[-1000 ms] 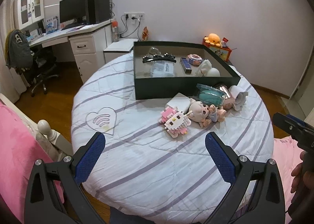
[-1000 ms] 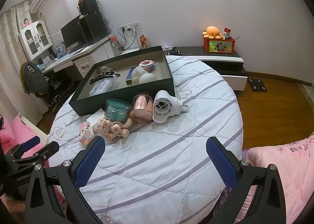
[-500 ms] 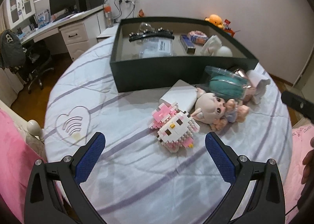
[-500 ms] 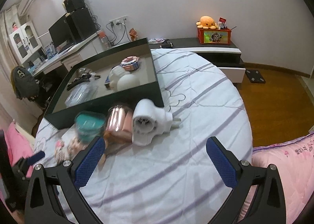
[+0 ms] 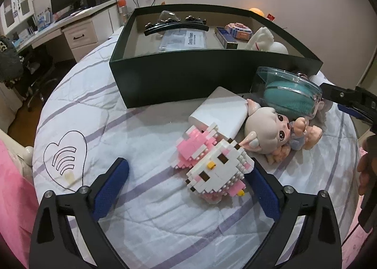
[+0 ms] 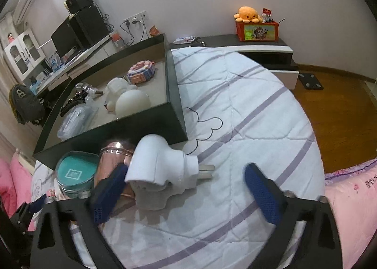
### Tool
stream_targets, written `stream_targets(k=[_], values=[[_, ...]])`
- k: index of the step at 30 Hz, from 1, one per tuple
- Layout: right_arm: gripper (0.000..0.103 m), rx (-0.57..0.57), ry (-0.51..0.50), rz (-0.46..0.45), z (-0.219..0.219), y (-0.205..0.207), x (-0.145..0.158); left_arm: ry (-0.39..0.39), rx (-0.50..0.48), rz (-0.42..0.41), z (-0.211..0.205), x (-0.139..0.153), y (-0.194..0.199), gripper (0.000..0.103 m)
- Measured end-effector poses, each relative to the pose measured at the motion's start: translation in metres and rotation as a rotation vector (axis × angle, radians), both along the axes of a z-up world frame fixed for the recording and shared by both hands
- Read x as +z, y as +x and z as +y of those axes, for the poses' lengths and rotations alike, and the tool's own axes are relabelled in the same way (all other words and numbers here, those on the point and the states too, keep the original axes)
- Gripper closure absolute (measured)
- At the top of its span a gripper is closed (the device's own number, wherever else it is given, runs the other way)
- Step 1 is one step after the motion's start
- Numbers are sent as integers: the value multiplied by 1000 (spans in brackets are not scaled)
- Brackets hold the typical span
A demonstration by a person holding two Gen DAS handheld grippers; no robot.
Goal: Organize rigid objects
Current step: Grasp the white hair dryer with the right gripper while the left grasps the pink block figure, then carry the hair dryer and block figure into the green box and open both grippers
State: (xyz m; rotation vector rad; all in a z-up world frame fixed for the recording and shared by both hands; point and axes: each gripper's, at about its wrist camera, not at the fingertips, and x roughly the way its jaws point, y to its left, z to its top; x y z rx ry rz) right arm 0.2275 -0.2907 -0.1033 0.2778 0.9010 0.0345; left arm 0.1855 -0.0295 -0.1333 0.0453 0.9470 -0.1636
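A pink and white brick-built cat figure [image 5: 212, 163] lies on the striped bed cover, between the open fingers of my left gripper [image 5: 186, 174], close to the right finger. Behind it lie a white box [image 5: 221, 111], a doll [image 5: 271, 127] and a clear case with a teal pad [image 5: 289, 94]. My right gripper [image 6: 186, 179] stands open around a white plug adapter [image 6: 160, 170], its left finger beside a pink metallic jar [image 6: 110, 160]. The teal case [image 6: 75, 172] sits left of that. A dark green tray [image 5: 188, 73] holds several items.
The tray [image 6: 174, 94] holds a hair clip [image 5: 174, 26], a plastic pouch [image 5: 183, 40], a white figure [image 6: 127, 97] and a pink brick model [image 6: 141, 71]. A desk with monitor [image 5: 68, 2] stands back left. A low cabinet [image 6: 266, 54] and wooden floor lie right.
Both grippers have moved forward and down toward the bed. The brick cat now lies between my left fingers and the white adapter between my right fingers.
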Motion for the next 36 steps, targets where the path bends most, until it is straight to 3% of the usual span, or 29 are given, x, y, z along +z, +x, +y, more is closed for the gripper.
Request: stream_targets(k=[4,8,9,11,13,24,36], values=[[10,20,-30,18,4,6,-5,19,-14,-14,-2,2,1,16],[11,30,-94,24,11,14,-12,23,-17,-23,-5,4,5,32],[13,30,-99,21,11,15,-12,17,-18,-19,-5,4,6,34],[29,39,-116,10,14,15,-11,18,-20,-20,-5,4,6,36],[29,44,-130,3,16,13,-11,17,-19,-25,-4,5,4,42],[29,44,-99,-17,13,-8,-1,-37,0,-26,8,10,-3,42],[29,69,-87,-85,19,-32,35,-61,8,-78,18,38,-17,42]])
